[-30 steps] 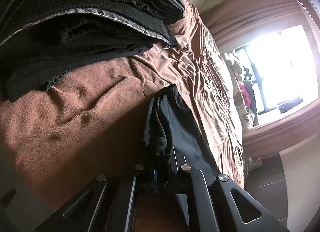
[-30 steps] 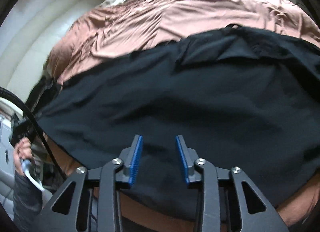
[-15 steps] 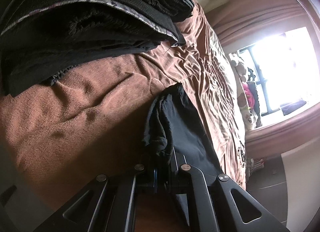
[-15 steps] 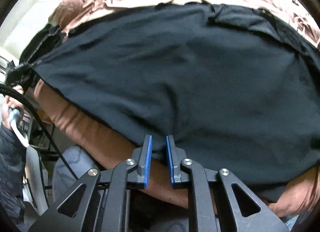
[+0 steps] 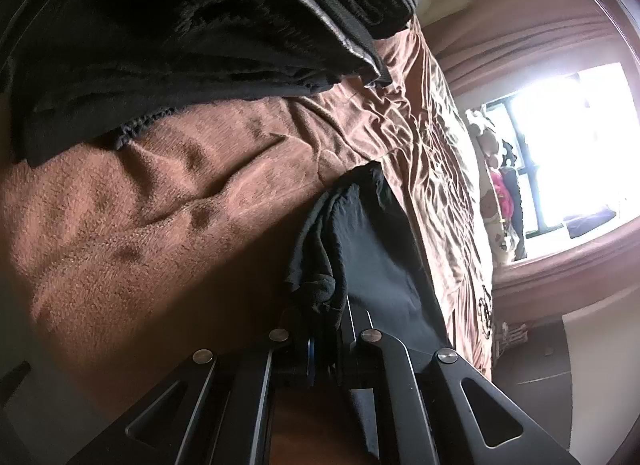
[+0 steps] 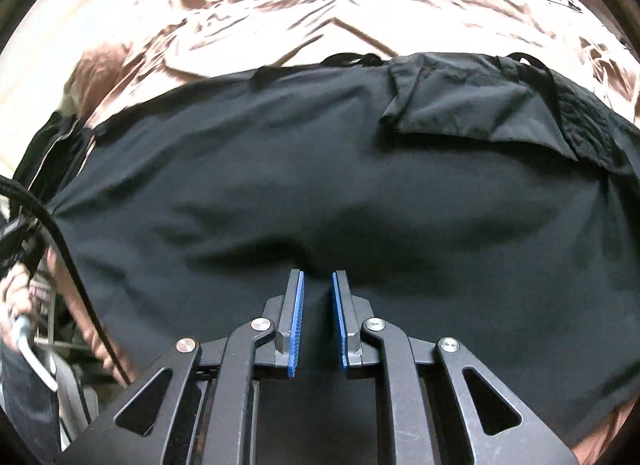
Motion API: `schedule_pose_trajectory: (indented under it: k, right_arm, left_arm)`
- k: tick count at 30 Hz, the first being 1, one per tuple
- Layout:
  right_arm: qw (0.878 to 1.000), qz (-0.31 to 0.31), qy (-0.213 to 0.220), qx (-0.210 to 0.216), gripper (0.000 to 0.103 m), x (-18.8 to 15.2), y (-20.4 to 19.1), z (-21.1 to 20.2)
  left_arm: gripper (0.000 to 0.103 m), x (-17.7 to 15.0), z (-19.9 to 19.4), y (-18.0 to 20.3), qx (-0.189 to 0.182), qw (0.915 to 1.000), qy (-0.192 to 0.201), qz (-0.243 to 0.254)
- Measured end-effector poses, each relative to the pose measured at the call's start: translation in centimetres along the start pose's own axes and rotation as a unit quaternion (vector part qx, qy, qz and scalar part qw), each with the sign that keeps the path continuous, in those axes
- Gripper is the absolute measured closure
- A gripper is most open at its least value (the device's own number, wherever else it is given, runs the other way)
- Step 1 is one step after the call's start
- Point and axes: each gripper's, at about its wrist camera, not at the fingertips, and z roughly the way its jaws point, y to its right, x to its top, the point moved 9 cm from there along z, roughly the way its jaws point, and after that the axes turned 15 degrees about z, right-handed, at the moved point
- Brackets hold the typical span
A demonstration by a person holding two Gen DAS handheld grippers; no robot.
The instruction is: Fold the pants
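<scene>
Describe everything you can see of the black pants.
The pants are thin, matte black fabric, spread mostly flat across the brown bedspread with shallow wrinkles and a folded-over flap at one end. The left gripper is shut on a bunched edge. The right gripper pinches a small ridge of cloth near the middle.

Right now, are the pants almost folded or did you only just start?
Only partly. Done: the black pants lie spread flat across the brown bedcover. In hand: the left tool is shut on a bunched edge of the pants, and the right tool has a pinch of cloth between its blue pads. Left: no finished fold shows yet, and they have not joined the pile of dark clothes.
</scene>
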Motion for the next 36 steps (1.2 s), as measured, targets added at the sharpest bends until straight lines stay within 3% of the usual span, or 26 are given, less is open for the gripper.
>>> schedule_pose_trajectory:
  k: [10, 15, 20, 27, 31, 36]
  right_arm:
    - [1.000, 0.019, 0.012, -0.006, 0.092, 5.6, -0.7, 2.8]
    - [0.999, 0.026, 0.014, -0.016, 0.100, 7.8, -0.4, 3.9]
    - [0.999, 0.029, 0.017, -0.022, 0.101, 9.6, -0.5, 5.1]
    - [0.999, 0.021, 0.029, -0.037, 0.101, 11.1, -1.1, 6.5]
    - [0.998, 0.048, 0.028, -0.022, 0.101, 11.4, -0.9, 6.8]
    - [0.999, 0.035, 0.014, -0.016, 0.101, 9.4, -0.9, 5.5]
  left_arm:
    - [0.096, -0.6, 0.2, -0.8, 0.002, 1.0000, -0.002, -0.009]
    - [0.096, -0.8, 0.4, -1.1, 0.006, 0.9999, -0.005, -0.012]
    - [0.096, -0.8, 0.5, -1.1, 0.006, 0.9999, -0.005, -0.010]
    - [0.096, -0.7, 0.7, -0.9, 0.007, 0.9999, -0.006, -0.006]
    - [0.096, -0.2, 0.5, -0.3, 0.005, 1.0000, -0.004, -0.004]
    - [0.096, 0.9, -0.4, 1.7, -0.007, 0.9999, 0.007, 0.009]
